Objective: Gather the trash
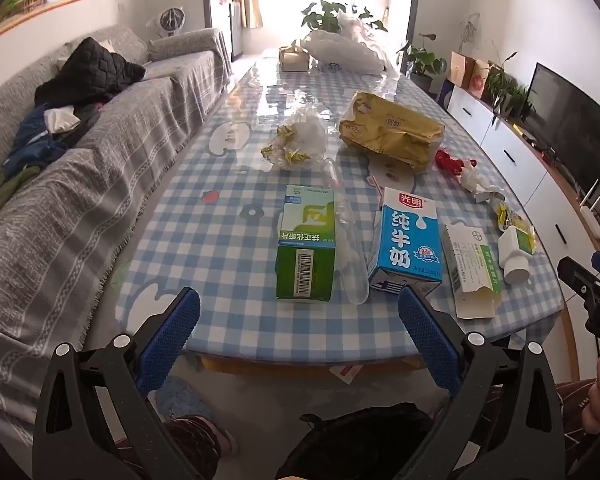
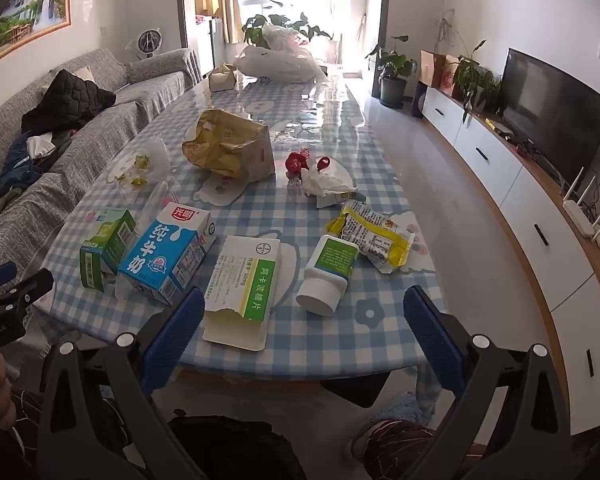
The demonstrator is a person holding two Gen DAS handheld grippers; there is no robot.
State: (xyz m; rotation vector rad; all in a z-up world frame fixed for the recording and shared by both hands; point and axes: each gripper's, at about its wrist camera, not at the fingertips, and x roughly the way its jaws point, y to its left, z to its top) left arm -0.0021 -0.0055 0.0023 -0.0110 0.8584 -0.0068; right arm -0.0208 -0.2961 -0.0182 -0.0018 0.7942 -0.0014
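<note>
Blue-and-white milk carton (image 2: 168, 252) — upright, its top torn open.

The table (image 1: 228, 240) wears a blue-and-white checked cloth printed with white clouds and small flowers. On it, the milk carton (image 1: 410, 240) is bright blue with white lettering and a red label, the medicine box (image 1: 306, 240) green and white, the crumpled bag (image 1: 392, 132) mustard yellow, the wrapper (image 2: 374, 236) yellow. The sofa (image 1: 80, 184) cover is grey with pale stripes.
</note>
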